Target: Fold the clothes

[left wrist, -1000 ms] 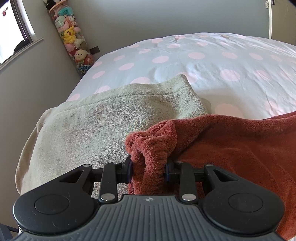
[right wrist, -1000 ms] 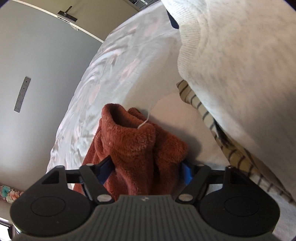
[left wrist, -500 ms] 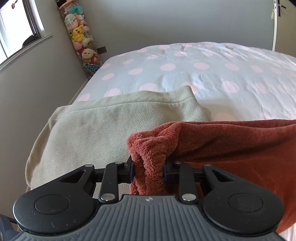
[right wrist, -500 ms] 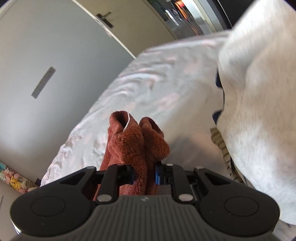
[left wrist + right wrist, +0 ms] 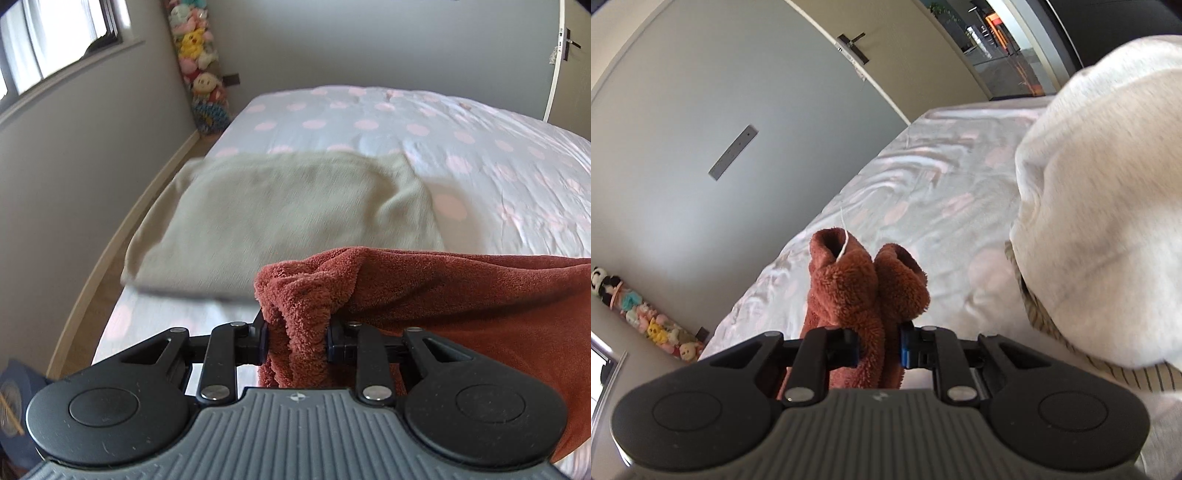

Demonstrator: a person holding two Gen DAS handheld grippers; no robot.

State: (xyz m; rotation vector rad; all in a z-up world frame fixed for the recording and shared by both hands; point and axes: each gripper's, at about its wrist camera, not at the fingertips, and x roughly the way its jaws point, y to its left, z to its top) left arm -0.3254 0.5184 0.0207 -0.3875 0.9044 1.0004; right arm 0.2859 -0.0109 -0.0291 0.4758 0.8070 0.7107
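We held the rust fleece garment (image 5: 461,291) above the bed (image 5: 369,122). The left gripper (image 5: 297,341) clamped one bunched corner. The right gripper (image 5: 879,345), its jaws having just been closing, gripped another. A folded beige garment (image 5: 280,218), somewhat blurred, apparently lay on the bed beyond.

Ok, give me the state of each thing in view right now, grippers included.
Left gripper: shut on rust fleece garment, lifted off the bed.
Right gripper: just closed, shut on the garment's bunched edge.
Beige garment: folded, flat on bed.
White garment: heaped, unfolded.
Striped garment: under it.
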